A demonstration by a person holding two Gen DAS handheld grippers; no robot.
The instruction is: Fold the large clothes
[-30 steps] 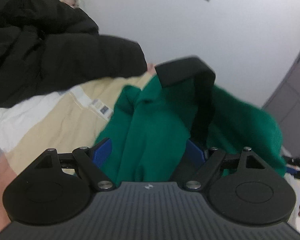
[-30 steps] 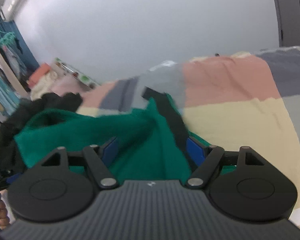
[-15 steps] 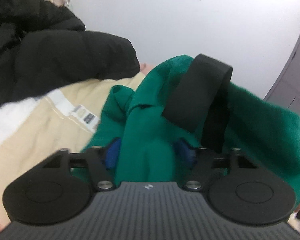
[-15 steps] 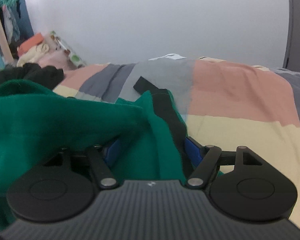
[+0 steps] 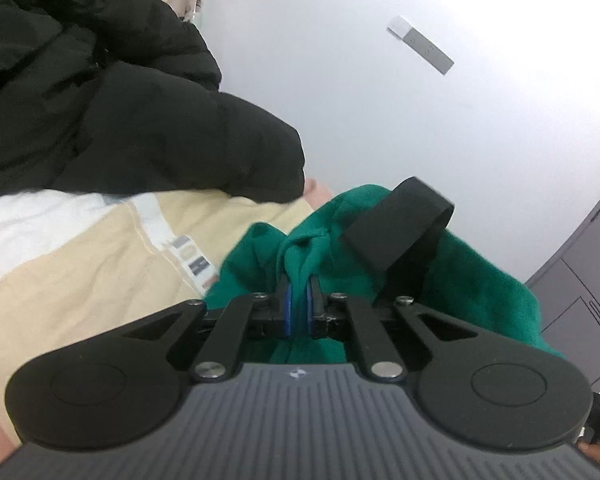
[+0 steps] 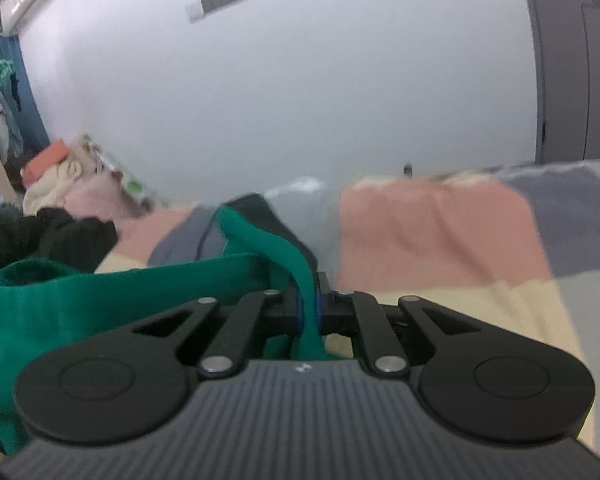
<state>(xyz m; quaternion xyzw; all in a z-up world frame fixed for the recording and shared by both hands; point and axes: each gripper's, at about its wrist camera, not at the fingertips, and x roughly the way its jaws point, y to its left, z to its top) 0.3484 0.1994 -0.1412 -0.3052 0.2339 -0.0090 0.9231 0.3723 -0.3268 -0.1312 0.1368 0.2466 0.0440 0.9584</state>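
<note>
Over the bed (image 6: 440, 240): green garment (image 5: 480, 280) hangs bunched.
Left gripper (image 5: 299, 304): pinching green cloth.
Right gripper (image 6: 308, 308): pinching green cloth.
Advice: draw grips apart, level, before laying flat.

Green garment (image 5: 480, 296), black-trimmed; colour-blocked blanket (image 6: 440, 232)

Left gripper (image 5: 299, 303), lower centre, its blue pads (image 5: 287, 312) pinching a fold of the green garment (image 5: 480, 280). A black band (image 5: 396, 228) arches over the green cloth. Upper left: black puffer jacket (image 5: 120, 112) lying on a beige bedsheet (image 5: 80, 272).
</note>
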